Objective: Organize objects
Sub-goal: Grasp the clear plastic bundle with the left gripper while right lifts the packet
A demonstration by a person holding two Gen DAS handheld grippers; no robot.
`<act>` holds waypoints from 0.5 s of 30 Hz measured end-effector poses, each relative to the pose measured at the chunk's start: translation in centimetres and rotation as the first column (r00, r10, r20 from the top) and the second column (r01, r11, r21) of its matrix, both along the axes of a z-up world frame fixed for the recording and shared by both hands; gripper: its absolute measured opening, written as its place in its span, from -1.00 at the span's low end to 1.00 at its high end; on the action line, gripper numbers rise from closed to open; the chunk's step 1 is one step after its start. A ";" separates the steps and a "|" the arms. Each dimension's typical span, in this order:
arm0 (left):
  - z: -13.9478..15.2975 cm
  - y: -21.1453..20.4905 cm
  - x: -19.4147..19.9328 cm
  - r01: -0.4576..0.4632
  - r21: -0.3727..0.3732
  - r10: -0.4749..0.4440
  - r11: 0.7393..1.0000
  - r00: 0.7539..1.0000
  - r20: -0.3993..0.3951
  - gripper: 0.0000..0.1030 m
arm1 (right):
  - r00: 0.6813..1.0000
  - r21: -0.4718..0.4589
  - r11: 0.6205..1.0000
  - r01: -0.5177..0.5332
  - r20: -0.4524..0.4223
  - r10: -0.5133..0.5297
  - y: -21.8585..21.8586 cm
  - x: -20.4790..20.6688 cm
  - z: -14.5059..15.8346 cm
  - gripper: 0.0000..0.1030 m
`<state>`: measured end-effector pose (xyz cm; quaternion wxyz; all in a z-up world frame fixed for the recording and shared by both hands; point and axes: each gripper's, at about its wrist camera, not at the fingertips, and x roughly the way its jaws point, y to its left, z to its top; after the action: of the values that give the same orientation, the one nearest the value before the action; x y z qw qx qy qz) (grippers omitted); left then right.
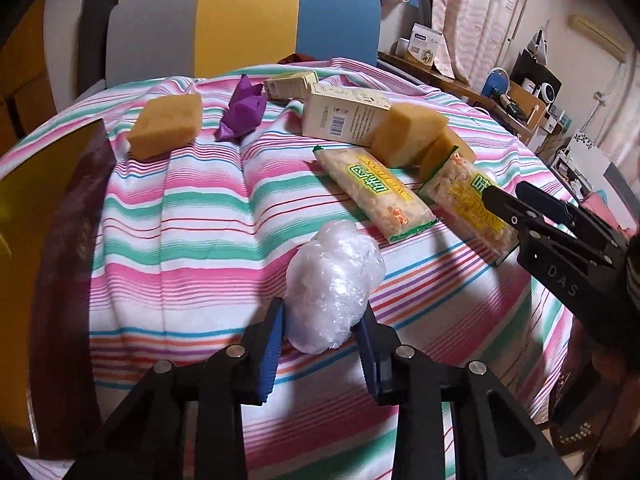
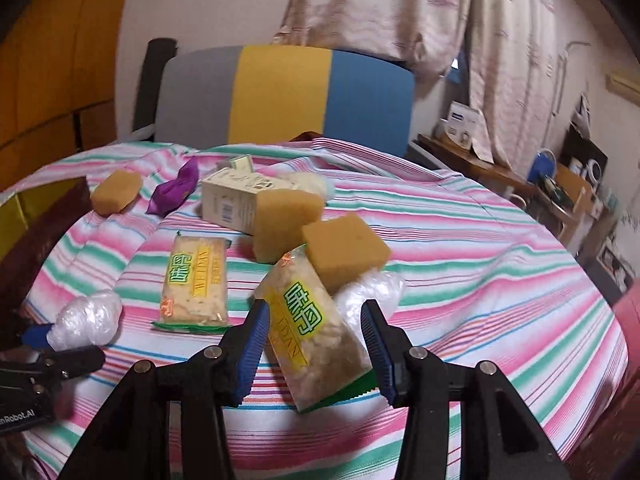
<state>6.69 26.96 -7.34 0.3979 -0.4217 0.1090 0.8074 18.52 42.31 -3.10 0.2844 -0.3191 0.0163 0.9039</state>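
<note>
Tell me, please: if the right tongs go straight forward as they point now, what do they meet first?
Probably the cracker packet, which already lies between the open right tongs. Behind it come a yellow sponge and a clear plastic ball; depth is unclear.

Bare striped cloth (image 1: 192, 216) between sponges (image 1: 168, 124)

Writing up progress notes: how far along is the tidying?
Nothing looks sorted yet. The left gripper is shut on a plastic wad; the right gripper is open around a cracker pack. Sponges, boxes and another pack lie scattered on the striped cloth.
</note>
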 end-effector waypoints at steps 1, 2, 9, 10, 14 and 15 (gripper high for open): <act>0.0 -0.1 0.0 -0.002 0.000 0.002 1.000 1.000 -0.002 -0.33 | 1.000 0.012 1.000 0.000 0.008 0.000 -0.1 -0.1 0.0 -0.07; 0.1 -0.4 0.1 -0.007 0.002 0.007 1.000 1.000 -0.005 -0.33 | 1.000 0.021 1.000 -0.002 0.011 0.002 -0.3 -0.1 0.0 -0.07; 0.5 -1.5 0.2 -0.028 0.011 0.028 1.000 0.999 -0.020 -0.33 | 0.996 0.059 0.996 -0.066 0.067 0.062 -0.7 -0.7 -0.1 0.14; 0.5 -1.6 0.3 -0.029 0.009 0.030 1.000 0.999 -0.025 -0.33 | 0.994 0.068 0.995 -0.077 0.079 0.072 -0.8 -0.9 -0.2 0.14; 0.3 -2.0 0.2 -0.038 0.008 0.038 0.999 0.999 -0.015 -0.33 | 0.988 0.066 0.993 -0.098 0.126 0.089 -0.6 -1.7 -1.3 0.14; 0.2 -2.0 0.1 -0.037 0.009 0.038 0.999 0.999 -0.014 -0.33 | 0.987 0.069 0.993 -0.094 0.138 0.084 -0.4 -1.8 -1.6 0.14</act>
<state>6.81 24.92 -7.11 0.3838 -0.4162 0.1004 0.8182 16.71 41.87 -4.71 0.2561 -0.3691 -0.0514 0.8919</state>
